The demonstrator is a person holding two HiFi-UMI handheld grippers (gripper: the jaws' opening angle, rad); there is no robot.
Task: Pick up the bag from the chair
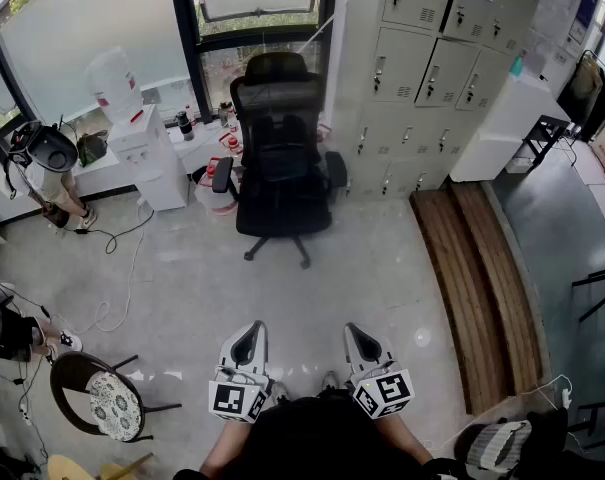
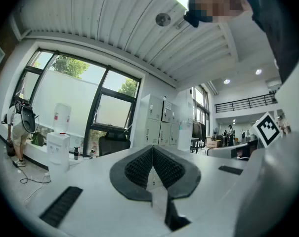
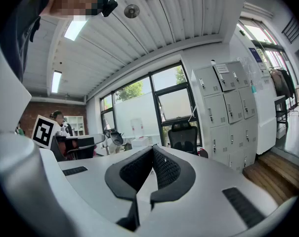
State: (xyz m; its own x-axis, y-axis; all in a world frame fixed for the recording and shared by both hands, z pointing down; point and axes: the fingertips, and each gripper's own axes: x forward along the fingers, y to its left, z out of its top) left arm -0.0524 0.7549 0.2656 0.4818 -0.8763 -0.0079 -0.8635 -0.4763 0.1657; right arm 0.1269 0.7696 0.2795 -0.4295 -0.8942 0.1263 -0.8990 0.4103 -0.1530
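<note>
A black office chair (image 1: 280, 158) stands by the window, well ahead of me on the grey floor. A dark bag (image 1: 283, 146) seems to rest on its seat against the backrest, hard to tell apart from the chair. My left gripper (image 1: 250, 332) and right gripper (image 1: 359, 334) are held side by side close to my body, far short of the chair. Both are shut with nothing between their pads. The chair shows small beyond the left gripper (image 2: 152, 150) as chair (image 2: 112, 144), and beyond the right gripper (image 3: 152, 150) as chair (image 3: 183, 135).
A white water dispenser (image 1: 142, 148) stands left of the chair, grey lockers (image 1: 432, 58) to its right. A wooden step (image 1: 477, 288) runs along the right. A person (image 1: 47, 168) stands at the left window. A round chair (image 1: 107, 403) and floor cables (image 1: 112, 238) lie left.
</note>
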